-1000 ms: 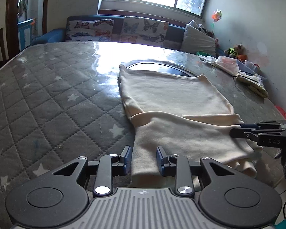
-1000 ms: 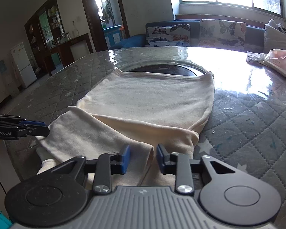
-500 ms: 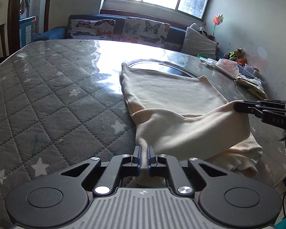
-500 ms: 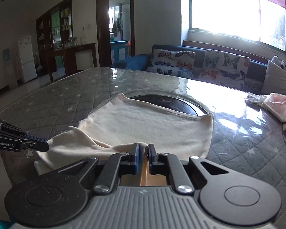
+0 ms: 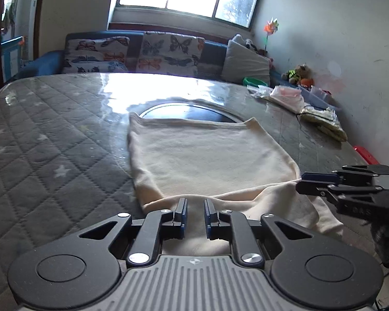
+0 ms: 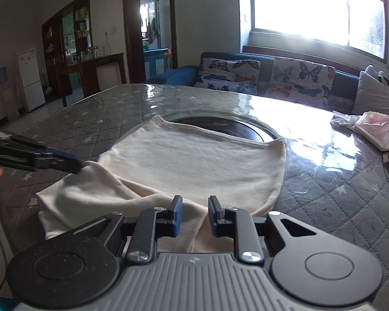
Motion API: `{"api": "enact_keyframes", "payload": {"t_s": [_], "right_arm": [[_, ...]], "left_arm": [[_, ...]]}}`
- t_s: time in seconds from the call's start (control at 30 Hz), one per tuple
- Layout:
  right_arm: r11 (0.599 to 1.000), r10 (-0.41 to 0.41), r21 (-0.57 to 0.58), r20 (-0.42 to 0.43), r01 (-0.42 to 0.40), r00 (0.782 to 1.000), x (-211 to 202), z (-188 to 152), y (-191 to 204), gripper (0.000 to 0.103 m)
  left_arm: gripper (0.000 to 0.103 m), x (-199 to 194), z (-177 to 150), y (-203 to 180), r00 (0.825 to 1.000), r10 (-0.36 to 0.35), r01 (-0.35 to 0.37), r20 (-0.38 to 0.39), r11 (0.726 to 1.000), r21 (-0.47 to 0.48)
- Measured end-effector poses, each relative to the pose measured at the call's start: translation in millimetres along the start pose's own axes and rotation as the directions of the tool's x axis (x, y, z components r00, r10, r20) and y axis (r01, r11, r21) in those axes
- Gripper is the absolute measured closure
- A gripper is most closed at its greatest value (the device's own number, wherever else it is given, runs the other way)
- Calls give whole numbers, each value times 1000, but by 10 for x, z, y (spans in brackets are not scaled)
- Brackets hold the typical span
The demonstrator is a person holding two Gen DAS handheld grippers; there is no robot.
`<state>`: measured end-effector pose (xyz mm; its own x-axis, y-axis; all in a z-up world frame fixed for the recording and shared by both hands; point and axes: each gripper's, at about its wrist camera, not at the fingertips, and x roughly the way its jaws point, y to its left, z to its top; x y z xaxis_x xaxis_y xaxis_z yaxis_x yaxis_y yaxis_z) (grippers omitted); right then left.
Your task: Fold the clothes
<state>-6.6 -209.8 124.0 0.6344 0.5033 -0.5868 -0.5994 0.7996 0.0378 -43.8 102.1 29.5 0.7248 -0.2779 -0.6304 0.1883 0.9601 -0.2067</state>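
A cream garment lies on the grey quilted table, its near part folded over toward me; it also shows in the right wrist view. My left gripper is open over the near left edge of the fold, with cloth between and below its jaws. My right gripper is open over the near right edge. Each gripper shows in the other's view: the right gripper at the fold's right corner, the left gripper at its left corner.
The quilted table has a dark round inset beyond the garment. Bags and packets lie at the table's far right. A sofa with butterfly cushions stands behind the table. The table's near edge is just below the grippers.
Both grippers closed on the garment's near edge, carried it forward over the cloth, and have now opened. The fold now lies farther up the garment.
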Motion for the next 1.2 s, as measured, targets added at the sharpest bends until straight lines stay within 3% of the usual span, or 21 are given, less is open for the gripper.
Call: {"api": "enact_keyframes", "payload": {"t_s": [0.27,0.4,0.53,0.63,0.7,0.77,0.87,1.1,1.2], "right_arm": [[1000,20,-9,-64,-21,998,50,-135,21,79],[999,20,26,-70,-18,997,-24,-164,-37,69],[996,41,82,-86,-34,995,-112,-186,-94,69],[993,68,106,-101,-57,993,-144,-224,-85,69],[992,72,112,-109,-60,991,-147,-242,-67,74],[990,77,129,-118,-62,990,-142,-259,-56,91],[991,77,119,-111,-64,991,-197,-264,-26,100],[996,54,76,-159,-42,986,-254,-302,-4,100],[998,32,55,-119,-25,992,-298,-229,-19,96]], "left_arm": [[89,204,51,209,992,122,-122,7,992,-37],[89,131,24,245,991,135,-134,19,990,-49],[88,26,22,92,993,98,-98,66,995,0],[88,79,33,12,995,75,-77,60,997,29],[88,153,26,-7,995,83,-85,46,996,38],[88,222,14,-13,995,90,-92,33,995,42],[85,274,-3,-8,994,108,-110,28,993,45],[85,312,-6,33,985,171,-172,38,985,29],[84,240,22,-12,986,154,-157,59,986,52]]}}
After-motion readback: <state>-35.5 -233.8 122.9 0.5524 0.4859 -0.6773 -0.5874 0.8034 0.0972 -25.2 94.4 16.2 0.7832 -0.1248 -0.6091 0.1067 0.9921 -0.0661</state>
